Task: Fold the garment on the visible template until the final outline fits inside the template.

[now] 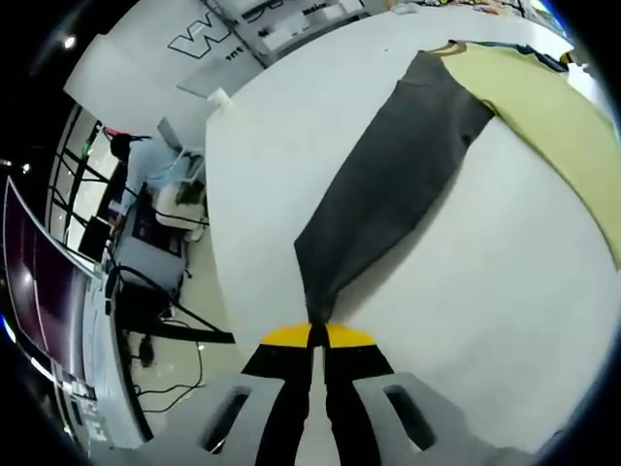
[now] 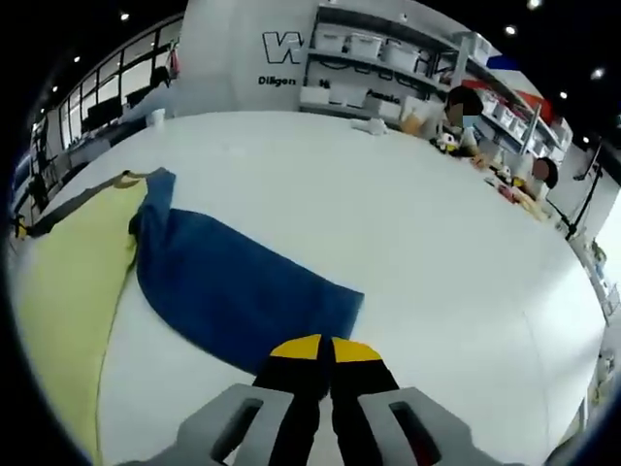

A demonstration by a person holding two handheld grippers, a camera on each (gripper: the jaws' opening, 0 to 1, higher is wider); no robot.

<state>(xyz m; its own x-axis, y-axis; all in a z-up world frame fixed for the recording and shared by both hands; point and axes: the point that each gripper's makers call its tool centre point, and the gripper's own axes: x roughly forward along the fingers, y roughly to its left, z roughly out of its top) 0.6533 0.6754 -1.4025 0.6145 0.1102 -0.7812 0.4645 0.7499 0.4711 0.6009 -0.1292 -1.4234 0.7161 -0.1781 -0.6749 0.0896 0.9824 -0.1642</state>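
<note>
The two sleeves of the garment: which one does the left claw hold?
The dark grey sleeve. The left claw is shut on its cuff end, pulled to a point. The other, the blue sleeve, lies at the right claw, beside the same yellow body.

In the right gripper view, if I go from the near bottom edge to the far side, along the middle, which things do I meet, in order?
Right gripper → blue sleeve → bare white table → shelves with boxes by the far wall.
</note>
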